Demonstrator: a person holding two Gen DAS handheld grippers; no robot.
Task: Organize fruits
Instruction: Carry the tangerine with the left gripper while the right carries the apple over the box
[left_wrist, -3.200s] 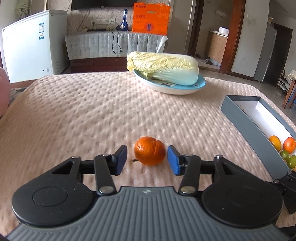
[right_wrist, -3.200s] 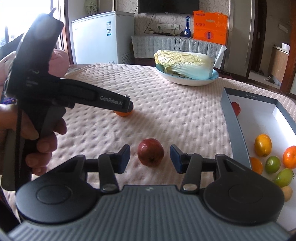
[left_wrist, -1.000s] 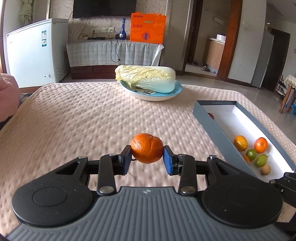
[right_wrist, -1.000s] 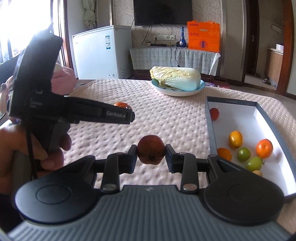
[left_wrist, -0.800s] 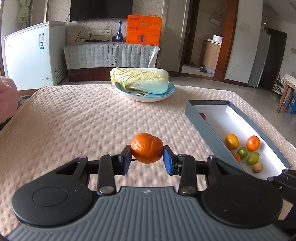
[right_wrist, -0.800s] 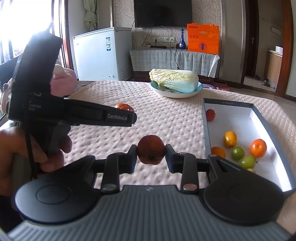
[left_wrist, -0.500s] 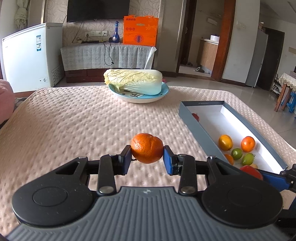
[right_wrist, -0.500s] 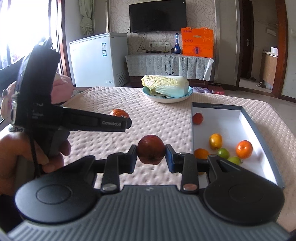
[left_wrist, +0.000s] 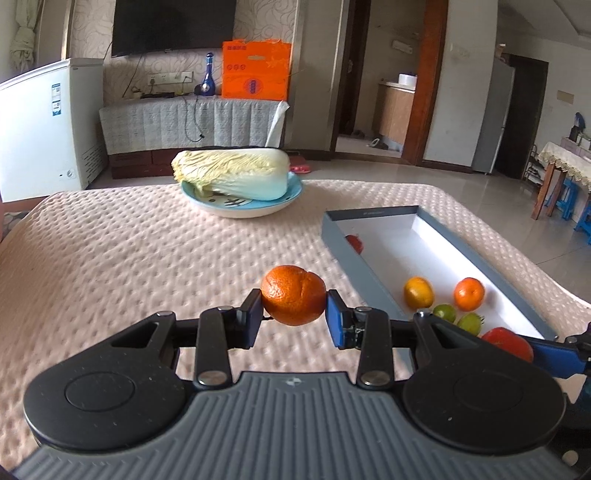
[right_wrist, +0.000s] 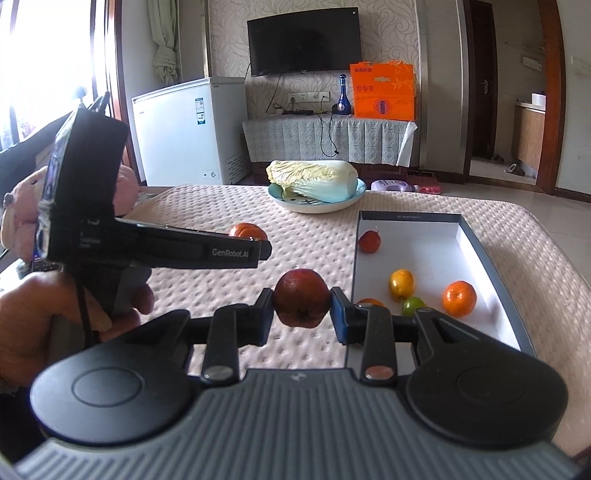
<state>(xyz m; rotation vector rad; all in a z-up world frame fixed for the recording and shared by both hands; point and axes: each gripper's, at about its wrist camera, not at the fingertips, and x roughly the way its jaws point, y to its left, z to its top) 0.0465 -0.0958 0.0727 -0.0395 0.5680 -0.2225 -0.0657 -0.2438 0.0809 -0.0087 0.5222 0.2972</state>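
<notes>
My left gripper (left_wrist: 293, 317) is shut on an orange (left_wrist: 293, 294), held above the quilted tablecloth. My right gripper (right_wrist: 301, 314) is shut on a dark red apple (right_wrist: 301, 297), just left of the box's near end. The same apple (left_wrist: 506, 342) shows at the lower right of the left wrist view. The grey box (right_wrist: 487, 266) with a white floor lies to the right and holds several fruits: a small red fruit (right_wrist: 369, 241) at its far end, a yellow one (right_wrist: 401, 283), an orange one (right_wrist: 459, 298) and a green one (right_wrist: 413, 305). In the right wrist view the left gripper's body (right_wrist: 162, 251) reaches in from the left, with the orange (right_wrist: 248, 230) behind its tip.
A blue plate (left_wrist: 242, 210) bearing a napa cabbage (left_wrist: 232, 173) stands at the table's far side. A person's hand (right_wrist: 48, 325) grips the left tool. A pink soft toy (right_wrist: 22, 218) sits off the table's left edge. Bare quilted cloth lies left of the box.
Both grippers, each with its fruit, have moved toward the box. The box and plate have drifted left in both views, and the apple has come into the left wrist view.
</notes>
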